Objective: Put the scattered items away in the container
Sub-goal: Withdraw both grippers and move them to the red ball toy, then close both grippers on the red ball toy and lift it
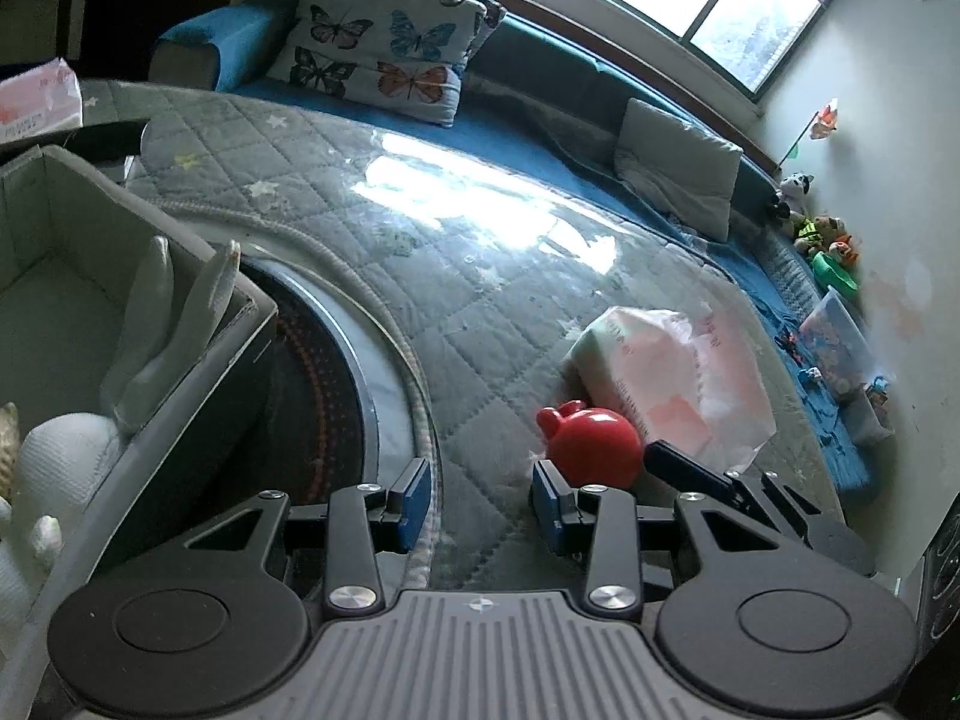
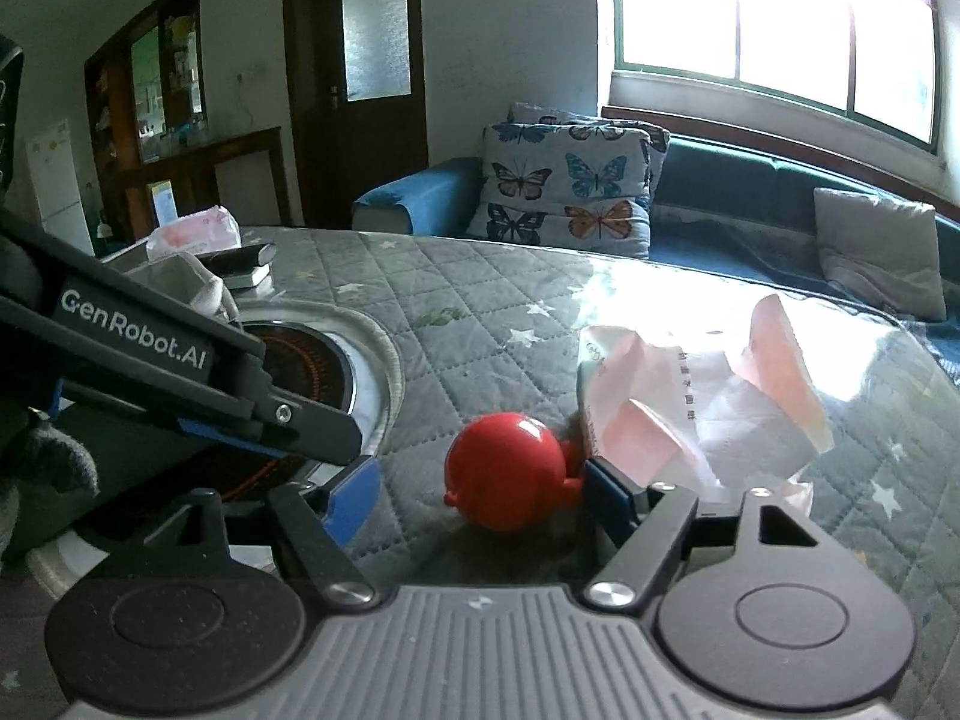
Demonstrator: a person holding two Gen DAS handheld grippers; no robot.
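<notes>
A red round toy (image 1: 591,444) (image 2: 507,462) lies on the quilted table cover beside a pink-and-white tissue pack (image 1: 672,378) (image 2: 690,396). My left gripper (image 1: 483,501) is open and empty, its right finger just left of the toy. My right gripper (image 2: 480,489) is open, with the toy between its fingers, close to the right one. The grey fabric container (image 1: 150,300) stands at the left and holds white soft items (image 1: 66,450). The left gripper's body crosses the right wrist view (image 2: 180,372).
A round stove insert (image 1: 324,384) (image 2: 312,372) is set in the table by the container. Another tissue pack (image 2: 198,228) and a dark object (image 2: 240,264) lie at the far left. A blue sofa with a butterfly pillow (image 2: 570,186) runs behind.
</notes>
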